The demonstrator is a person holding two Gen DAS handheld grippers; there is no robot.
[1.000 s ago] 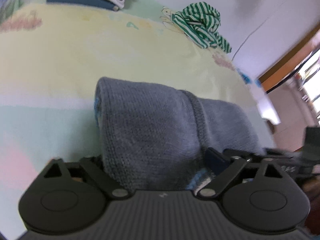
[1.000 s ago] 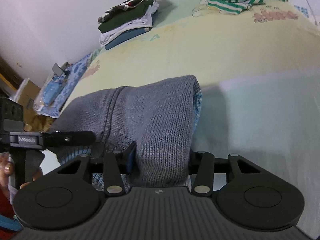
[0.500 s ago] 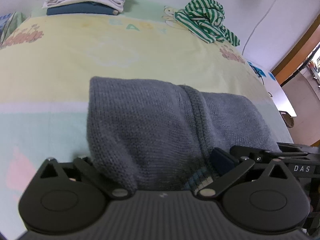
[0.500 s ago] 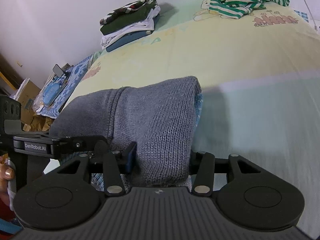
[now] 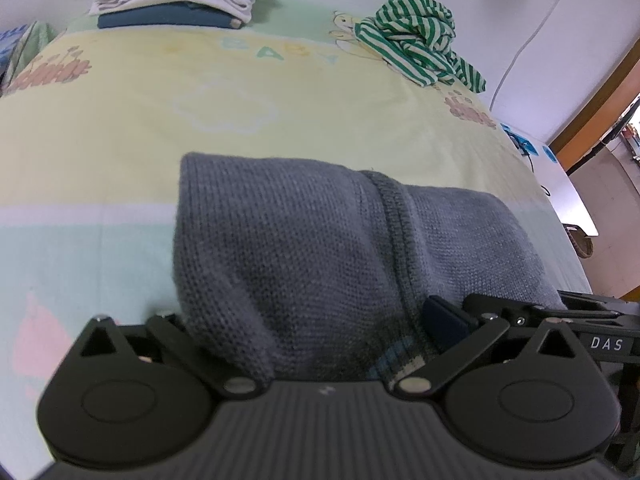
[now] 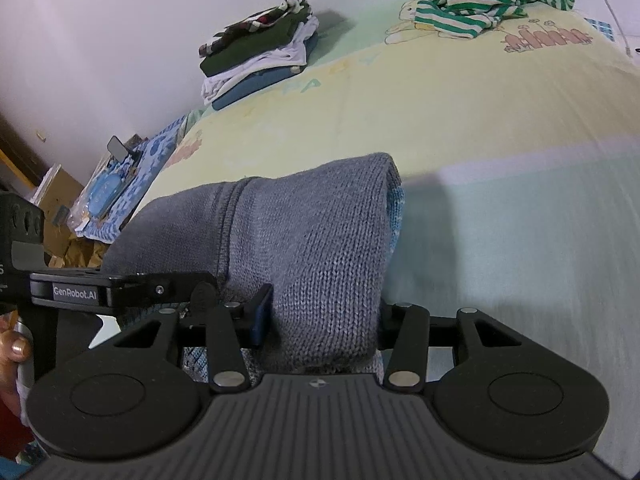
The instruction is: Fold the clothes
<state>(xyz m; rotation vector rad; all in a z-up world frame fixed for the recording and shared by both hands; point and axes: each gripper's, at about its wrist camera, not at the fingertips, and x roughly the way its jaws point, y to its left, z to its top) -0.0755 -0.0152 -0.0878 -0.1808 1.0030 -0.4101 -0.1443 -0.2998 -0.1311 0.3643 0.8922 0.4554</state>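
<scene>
Lying on the pastel bed sheet (image 5: 120, 128), near its front edge: one grey knitted sweater (image 5: 304, 248), folded into a thick bundle, long axis running side to side across both views. Reaching from the left gripper (image 5: 308, 340) across to the right gripper (image 6: 320, 320), so both sitting at the near edge of the bundle, neither one clearly nearer. Bulging up and away from the jaws in each view, folded edge pointing toward the far side of the bed.

Left jaws standing spread to their widest, with the knit lying between them; left pad hidden by cloth, so hard to tell whether anything is pressing, but looking like a release. Right jaws standing about half-way in, pinching a thick fold of the sweater between the pads.

Judging the coming move: turning on that near edge, lifting or sliding the bundle away toward the stack.

Counting outward: one sweater in hand; one striped green-and-white garment (image 5: 420, 52) crumpled at the far right, unfolded; one stack of folded clothes (image 6: 260, 64) far left, seemingly four pieces.
</scene>
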